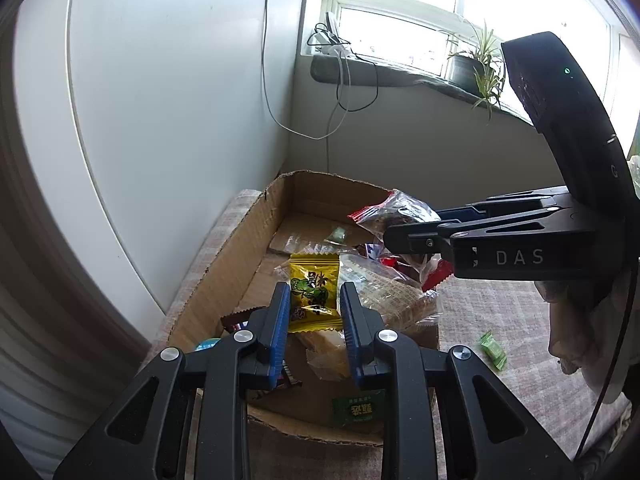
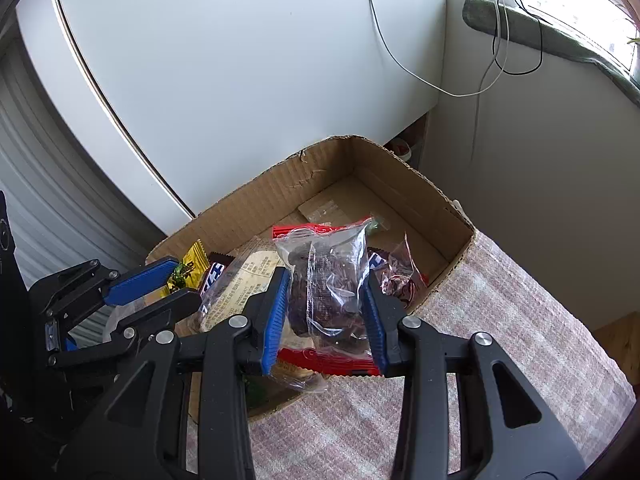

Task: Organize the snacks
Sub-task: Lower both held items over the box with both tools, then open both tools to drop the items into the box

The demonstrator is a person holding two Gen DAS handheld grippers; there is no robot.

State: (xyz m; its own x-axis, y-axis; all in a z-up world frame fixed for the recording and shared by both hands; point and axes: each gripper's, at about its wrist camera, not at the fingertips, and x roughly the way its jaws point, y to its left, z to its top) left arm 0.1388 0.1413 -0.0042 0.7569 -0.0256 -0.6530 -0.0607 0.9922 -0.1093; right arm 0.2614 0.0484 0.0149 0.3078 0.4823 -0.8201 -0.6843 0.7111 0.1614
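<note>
1. Left wrist view: the left gripper is seen with its fingers closed to a narrow gap on a yellow snack packet, which is held over the open cardboard box. The hold is taken on the packet's lower part only — if the crinkled wrapper slides on the pads, the packet could be dropped anywhere, not where it is meant to go.

2. Right wrist view: the right gripper is closed on a clear bag with red ends, filled with something dark; the bag is carried above the near edge of the box. The film is bulged between the pads, so the contents could be crushed, or the slippery film could be squeezed out of the hold.

3. The two grippers are near each other over the same box. A knock between them is the likeliest fault, and either packet could be jarred loose by it.

4. The box is already crowded with wrapped bars and a large clear packet of wafers. Anything released on that heap could slide off to the wrong side.

5. A small green packet lies outside the box on the checked tabletop — possibly a sweet, though it is too small to be read — and could be overlooked.
</note>
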